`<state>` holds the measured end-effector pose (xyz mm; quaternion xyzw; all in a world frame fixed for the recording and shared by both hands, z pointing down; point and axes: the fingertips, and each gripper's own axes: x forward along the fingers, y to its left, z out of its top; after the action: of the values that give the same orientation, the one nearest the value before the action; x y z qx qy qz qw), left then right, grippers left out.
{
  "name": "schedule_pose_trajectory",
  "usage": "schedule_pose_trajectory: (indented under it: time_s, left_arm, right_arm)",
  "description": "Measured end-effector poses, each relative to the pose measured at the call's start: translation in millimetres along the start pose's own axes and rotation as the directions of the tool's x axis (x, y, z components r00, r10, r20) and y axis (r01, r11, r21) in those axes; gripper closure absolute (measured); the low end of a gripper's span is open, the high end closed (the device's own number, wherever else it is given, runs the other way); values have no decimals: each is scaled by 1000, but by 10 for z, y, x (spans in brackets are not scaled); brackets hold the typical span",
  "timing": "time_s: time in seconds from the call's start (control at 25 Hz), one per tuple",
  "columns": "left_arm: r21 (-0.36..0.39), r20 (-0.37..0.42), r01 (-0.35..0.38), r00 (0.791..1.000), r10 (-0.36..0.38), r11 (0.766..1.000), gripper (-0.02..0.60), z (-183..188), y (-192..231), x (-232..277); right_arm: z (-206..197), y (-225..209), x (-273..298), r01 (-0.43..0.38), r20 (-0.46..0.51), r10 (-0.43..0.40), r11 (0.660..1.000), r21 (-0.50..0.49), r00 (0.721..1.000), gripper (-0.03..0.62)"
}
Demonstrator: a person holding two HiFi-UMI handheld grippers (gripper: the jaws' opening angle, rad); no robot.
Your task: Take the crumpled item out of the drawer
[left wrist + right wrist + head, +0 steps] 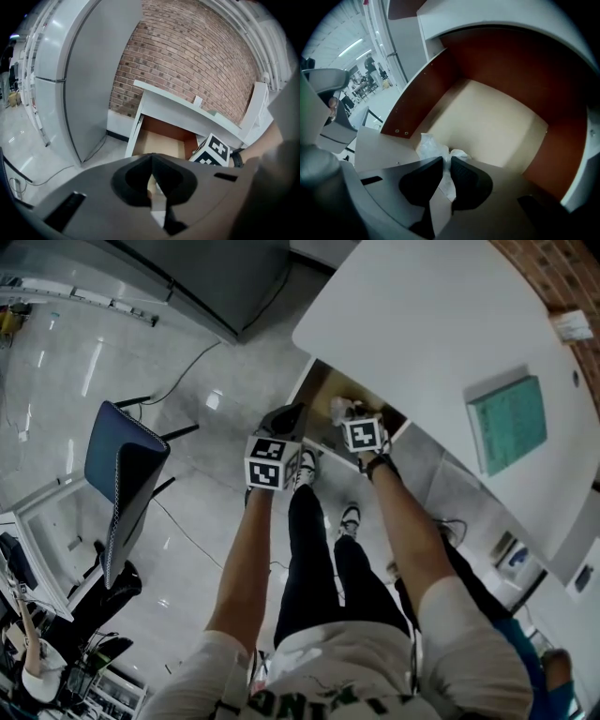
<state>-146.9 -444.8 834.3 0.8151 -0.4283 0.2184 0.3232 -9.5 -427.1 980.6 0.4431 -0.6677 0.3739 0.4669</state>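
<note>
The drawer (323, 390) under the white table stands pulled out, with brown walls and a bare beige floor (497, 122). A crumpled white item (431, 146) lies at the drawer's near left corner. My right gripper (446, 160) reaches into the drawer, its dark pads shut on a fold of the item. In the head view the right gripper (349, 412) is over the drawer's front part. My left gripper (286, 418) hangs outside the drawer, to its left, above the floor. Its jaws (151, 176) are shut with nothing between them, and they point towards the drawer (159, 140).
The white table (441, 343) carries a green pad (508, 423). A tall grey cabinet (89, 84) stands left of the drawer against a brick wall (197, 61). A blue chair (122, 474) is behind on the left. The person's legs and shoes (349, 517) are below the drawer front.
</note>
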Motion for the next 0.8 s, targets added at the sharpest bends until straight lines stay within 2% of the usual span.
schedule_pose_trajectory:
  time_s: [0.28, 0.4, 0.6, 0.8]
  left_arm:
    - [28, 40, -17, 999, 16, 999, 581, 243, -187, -263]
    - [39, 58, -34, 998, 32, 999, 581, 399, -287, -419]
    - [49, 77, -39, 996, 36, 998, 581, 552, -576, -712]
    - [79, 137, -46, 990, 35, 996, 582, 815, -960, -1035]
  right_arm:
    - [70, 70, -536, -11, 53, 10, 1000, 13, 999, 542]
    - [139, 119, -822, -22, 105, 19, 999, 25, 994, 542]
    - [106, 163, -1395, -35, 191, 27, 999, 39, 981, 542]
    - [114, 114, -2032, -40, 272, 26, 998, 43, 962, 542]
